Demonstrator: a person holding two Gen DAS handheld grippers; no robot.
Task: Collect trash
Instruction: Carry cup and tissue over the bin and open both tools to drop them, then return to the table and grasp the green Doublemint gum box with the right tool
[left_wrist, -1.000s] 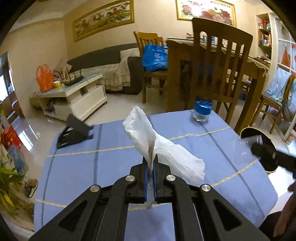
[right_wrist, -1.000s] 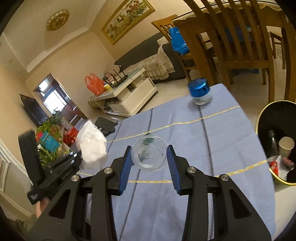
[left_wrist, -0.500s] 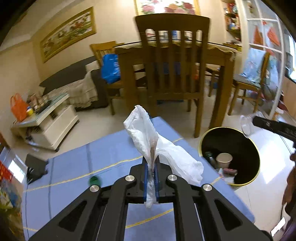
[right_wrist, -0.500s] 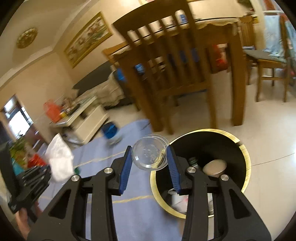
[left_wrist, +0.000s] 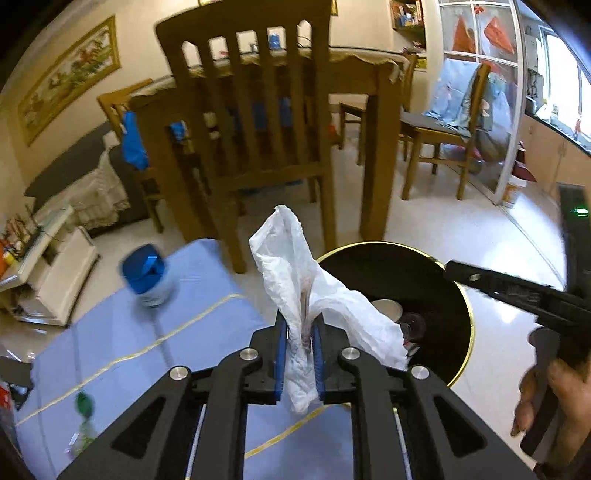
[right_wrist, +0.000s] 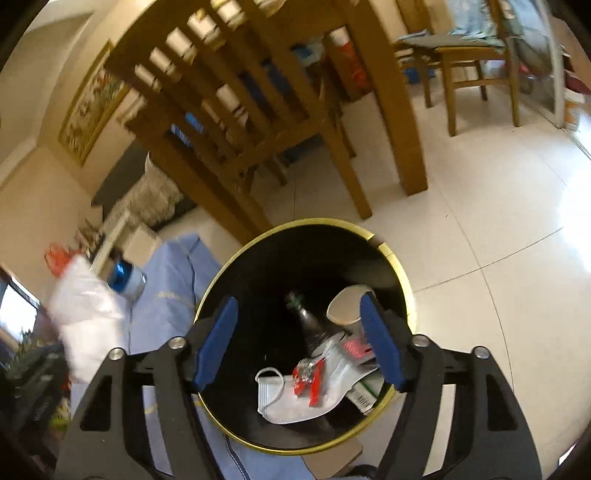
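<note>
The left tongs (left_wrist: 299, 341) are clamped on a crumpled white tissue (left_wrist: 295, 280), whose folds rise above the blue pads and spill to the right; the jaws are easing apart at this moment, though the pads still press the paper between them. The tissue hangs over the near edge of the surface, covered with a blue cloth (left_wrist: 110, 332) crossed by yellow stitched lines, just beside the black trash bin with a gold rim (left_wrist: 466, 306) that stands on the pale tiled floor (left_wrist: 480, 236). The right tongs (right_wrist: 299, 332) hover directly above the bin's mouth with their jaws wide apart and opening, and nothing sits between the blue pads. Inside the bin (right_wrist: 221, 280) lie a white face mask (right_wrist: 273, 387), a dark glass bottle (right_wrist: 308, 321), a paper cup (right_wrist: 345, 304), red wrappers (right_wrist: 310, 376) and a scrap with a barcode (right_wrist: 360, 397). On the cloth, well back from the bin, stands a jar with a blue lid (left_wrist: 146, 275), blurred in both views, and a small green object (left_wrist: 84, 402) lies near the left edge. From the left wrist view, a hand (left_wrist: 554, 402) grips the handle of the right tool at the far right. A wooden chair (left_wrist: 255, 122) and a dining table stand behind the bin.
</note>
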